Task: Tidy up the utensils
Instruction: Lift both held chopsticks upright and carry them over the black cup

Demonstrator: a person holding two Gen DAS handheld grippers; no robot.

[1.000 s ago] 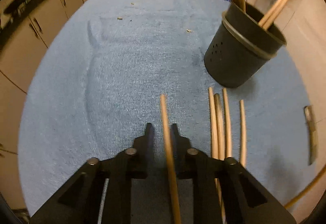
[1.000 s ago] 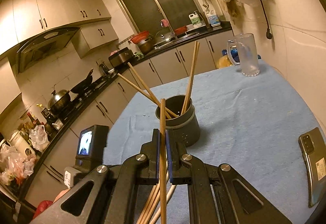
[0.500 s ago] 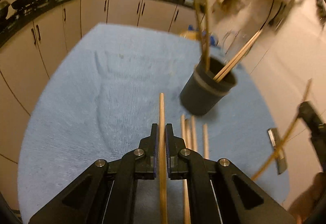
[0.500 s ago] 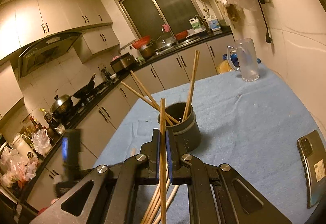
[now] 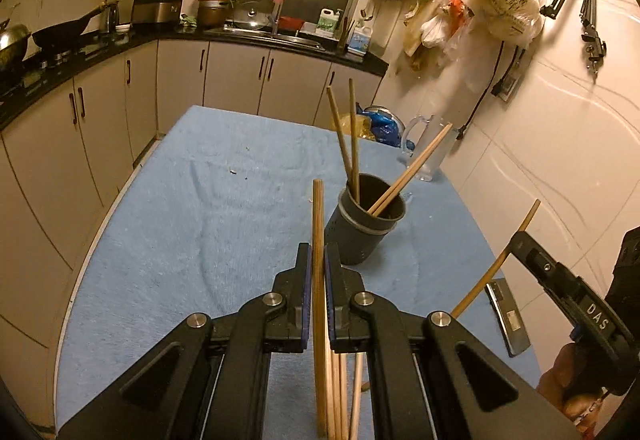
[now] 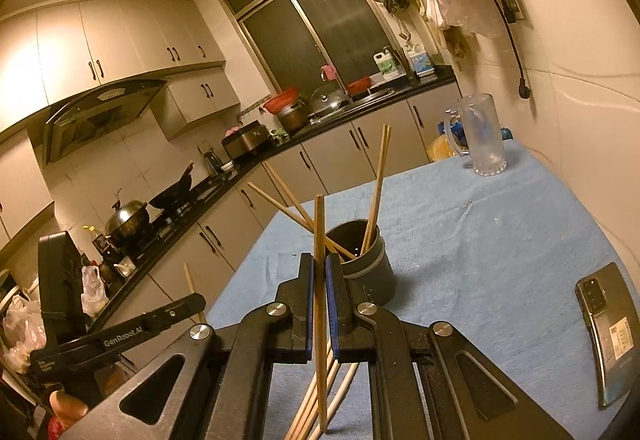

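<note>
My left gripper (image 5: 318, 254) is shut on a wooden chopstick (image 5: 318, 207), held above the blue cloth (image 5: 180, 240) and just left of the black holder (image 5: 366, 228). The holder stands upright with several chopsticks leaning in it. My right gripper (image 6: 319, 262) is shut on another chopstick (image 6: 319, 224), close in front of the holder (image 6: 370, 268). Each gripper shows in the other's view: the right gripper (image 5: 520, 240) at the right edge, the left gripper (image 6: 196, 302) low at the left. Loose chopsticks (image 5: 340, 392) lie on the cloth under the left gripper.
A phone (image 6: 608, 328) lies on the cloth at the right near the wall. A glass mug (image 6: 480, 135) stands at the table's far corner beside blue bags (image 5: 380, 125). Kitchen cabinets and a counter with pots run along the left and far sides.
My left gripper has risen off the cloth with its chopstick and tipped upward, so the kitchen and the right gripper came into its view. The right gripper has hardly moved.
</note>
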